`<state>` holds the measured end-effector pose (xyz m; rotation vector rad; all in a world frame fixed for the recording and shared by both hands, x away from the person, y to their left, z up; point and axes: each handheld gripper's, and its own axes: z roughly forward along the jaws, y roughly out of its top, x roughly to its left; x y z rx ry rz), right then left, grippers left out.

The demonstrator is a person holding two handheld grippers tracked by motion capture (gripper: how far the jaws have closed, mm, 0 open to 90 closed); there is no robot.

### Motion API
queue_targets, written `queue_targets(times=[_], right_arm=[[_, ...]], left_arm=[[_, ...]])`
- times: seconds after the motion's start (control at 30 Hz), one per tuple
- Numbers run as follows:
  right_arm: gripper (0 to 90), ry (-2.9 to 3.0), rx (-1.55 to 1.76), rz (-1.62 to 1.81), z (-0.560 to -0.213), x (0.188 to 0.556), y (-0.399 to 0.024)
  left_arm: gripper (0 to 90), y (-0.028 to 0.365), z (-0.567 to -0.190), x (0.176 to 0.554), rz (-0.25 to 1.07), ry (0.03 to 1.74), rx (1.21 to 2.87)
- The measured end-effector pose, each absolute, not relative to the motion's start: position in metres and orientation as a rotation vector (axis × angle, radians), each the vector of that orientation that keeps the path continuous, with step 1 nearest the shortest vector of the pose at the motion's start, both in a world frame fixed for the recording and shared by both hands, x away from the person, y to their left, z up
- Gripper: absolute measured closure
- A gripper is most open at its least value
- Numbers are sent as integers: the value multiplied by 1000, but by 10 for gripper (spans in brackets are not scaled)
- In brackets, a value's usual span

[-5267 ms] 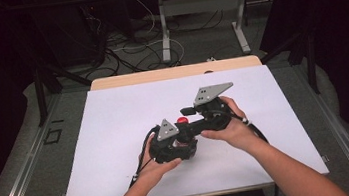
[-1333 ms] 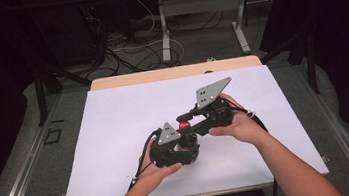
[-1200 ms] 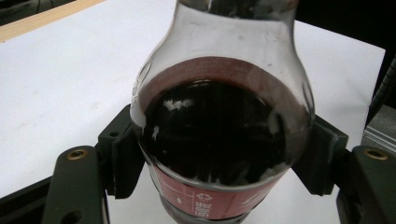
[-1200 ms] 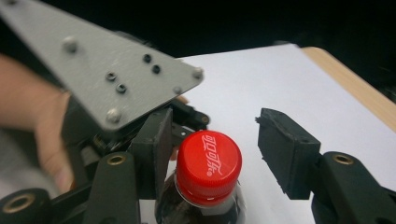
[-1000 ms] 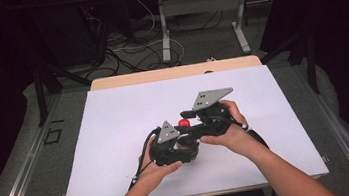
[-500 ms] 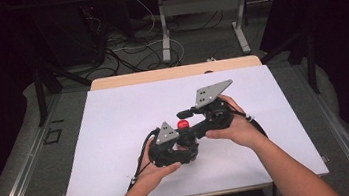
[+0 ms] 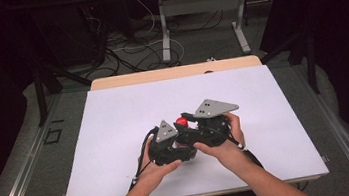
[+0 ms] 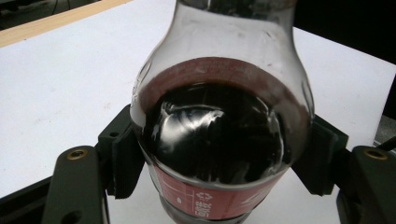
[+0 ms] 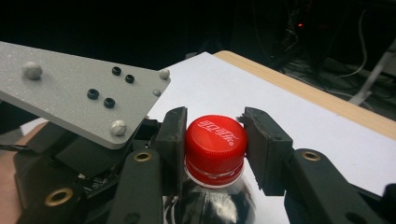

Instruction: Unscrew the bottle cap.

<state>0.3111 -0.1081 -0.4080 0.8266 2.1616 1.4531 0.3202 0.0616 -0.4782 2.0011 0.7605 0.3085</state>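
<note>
A clear bottle (image 8: 219,140) of dark cola with a red label stands between the pads of my left gripper (image 8: 219,158), which is shut on its round body. Its red cap (image 9: 215,140) sits between the pads of my right gripper (image 9: 215,135); those jaws have just been closing and now press on the cap's sides. From above, the red cap (image 7: 181,122) peeks out between the left gripper (image 7: 169,148) and the right gripper (image 7: 190,129), held close together over the white table (image 7: 115,125).
The left gripper's grey plate (image 9: 79,93) hangs close beside the cap. A wooden strip (image 7: 174,72) borders the table's far edge. Beyond it are desk legs (image 7: 164,28) and cables (image 7: 126,48) on the floor.
The right gripper has shifted a little left and down toward the left gripper and sits on the cap. The left hand and bottle have kept still.
</note>
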Motion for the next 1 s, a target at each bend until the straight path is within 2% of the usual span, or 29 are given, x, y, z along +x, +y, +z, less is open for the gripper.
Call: queue_targets(times=[0.1, 0.27, 0.33, 0.37, 0.4, 0.43, 0.6, 0.73, 0.87, 1.0], right_arm=[[613, 2256, 719, 1499, -408, 322, -114], [611, 2478, 359, 1636, -408, 351, -129], [606, 2521, 341, 1703, -408, 361, -134], [563, 2520, 368, 1717, -408, 363, -135], [469, 2475, 428, 1726, -408, 362, -134], [436, 2411, 478, 1700, -408, 358, -133], [445, 2294, 602, 1543, -407, 330, -116], [514, 2177, 780, 1440, -410, 314, -104], [602, 2090, 854, 1422, -413, 309, -98], [609, 2140, 794, 1455, -414, 314, -101]], left_arm=[[297, 64, -479, 320, 312, 743, 2010], [296, 65, -480, 318, 285, 711, 2016], [297, 65, -480, 318, 283, 728, 2010], [297, 66, -479, 319, 293, 725, 2007], [296, 66, -479, 319, 308, 736, 1994], [297, 66, -478, 320, 308, 749, 1993], [296, 67, -477, 322, 325, 781, 1994], [296, 64, -477, 321, 346, 797, 1983], [296, 62, -478, 321, 339, 797, 1991], [296, 65, -478, 321, 335, 786, 1996]])
